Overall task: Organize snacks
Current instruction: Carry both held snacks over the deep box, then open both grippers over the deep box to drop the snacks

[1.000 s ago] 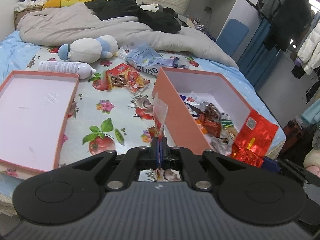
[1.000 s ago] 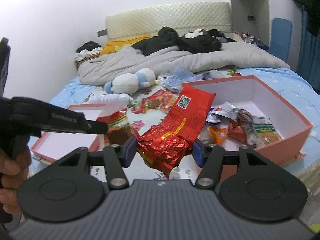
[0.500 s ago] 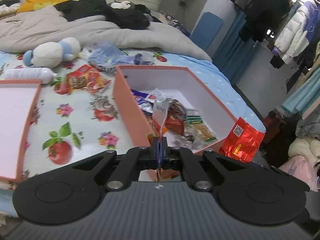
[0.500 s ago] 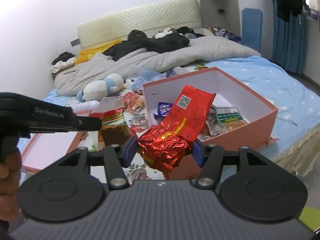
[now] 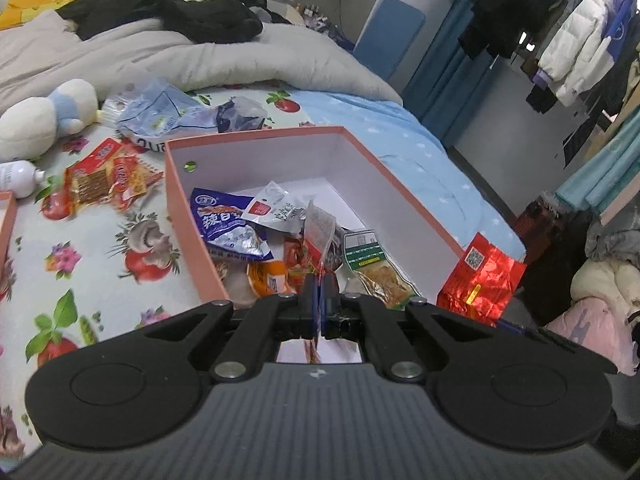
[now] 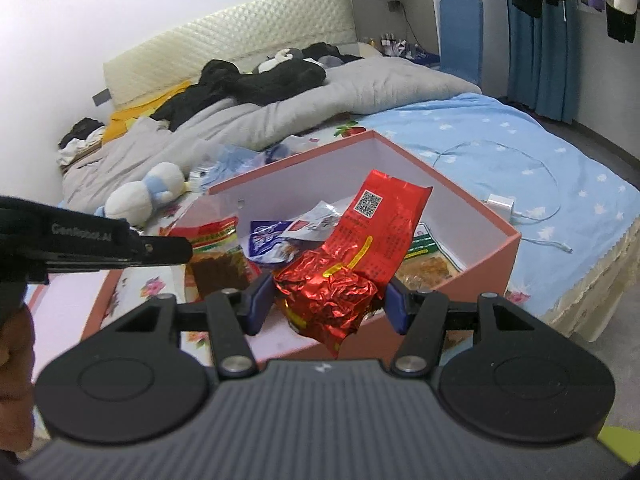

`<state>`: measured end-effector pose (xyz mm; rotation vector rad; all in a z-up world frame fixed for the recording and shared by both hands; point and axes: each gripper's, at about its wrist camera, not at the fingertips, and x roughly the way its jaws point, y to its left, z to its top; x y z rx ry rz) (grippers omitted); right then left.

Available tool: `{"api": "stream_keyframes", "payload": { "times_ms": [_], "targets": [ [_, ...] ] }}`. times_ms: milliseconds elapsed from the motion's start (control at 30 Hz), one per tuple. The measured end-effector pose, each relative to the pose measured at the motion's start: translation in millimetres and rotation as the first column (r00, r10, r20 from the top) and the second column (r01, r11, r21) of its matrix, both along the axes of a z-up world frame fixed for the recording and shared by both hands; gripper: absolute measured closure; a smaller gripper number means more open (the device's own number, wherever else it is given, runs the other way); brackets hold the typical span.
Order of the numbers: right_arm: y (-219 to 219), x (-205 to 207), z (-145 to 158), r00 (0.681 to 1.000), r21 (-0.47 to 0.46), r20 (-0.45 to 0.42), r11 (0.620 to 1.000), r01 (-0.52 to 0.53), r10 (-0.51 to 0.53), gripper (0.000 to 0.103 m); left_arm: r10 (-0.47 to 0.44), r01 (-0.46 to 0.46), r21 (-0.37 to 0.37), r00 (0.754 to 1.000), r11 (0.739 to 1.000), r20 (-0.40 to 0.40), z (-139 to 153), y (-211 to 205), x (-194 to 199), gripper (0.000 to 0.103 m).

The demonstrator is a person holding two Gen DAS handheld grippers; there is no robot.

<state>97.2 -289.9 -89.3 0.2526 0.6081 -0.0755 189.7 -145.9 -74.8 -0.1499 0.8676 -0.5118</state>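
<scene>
A: Compared with half a second ago, the left tongs (image 5: 320,280) have moved forward over the pink box (image 5: 256,136); their closed fingers pinch a clear snack packet (image 5: 318,236) that now hangs above the snacks inside, where earlier it was nearer the box's front wall.

B: And the right tongs (image 6: 328,296)?

A: They still clamp the crumpled red foil bag (image 6: 352,256), now over the box's near corner. The box fills more of the right wrist view than before.

B: What is hard to make out?

A: The packet's lower edge is hidden between the fingers. The blue snack bag (image 5: 228,228) covers whatever lies beneath it. The pink lid (image 5: 6,220) is cut off at the left edge. On the bed (image 5: 100,248), the red wrappers (image 5: 104,180) are too small to read.
</scene>
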Motion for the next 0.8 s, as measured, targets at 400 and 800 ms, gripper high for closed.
{"api": "stream_keyframes", "payload": {
  "times_ms": [400,800],
  "targets": [
    [-27.0,72.7,-24.0,0.996,0.01,-0.085,1.0,-0.012,0.013,0.042,-0.04,0.043,0.054,0.997,0.998,-0.063,-32.0,-32.5,76.1,0.102],
    [-37.1,110.2,-52.3,0.984,0.042,-0.176,0.999,-0.024,0.031,0.029,-0.032,0.046,0.13,0.993,0.99,-0.111,-51.1,-39.4,115.8,0.078]
  ]
}}
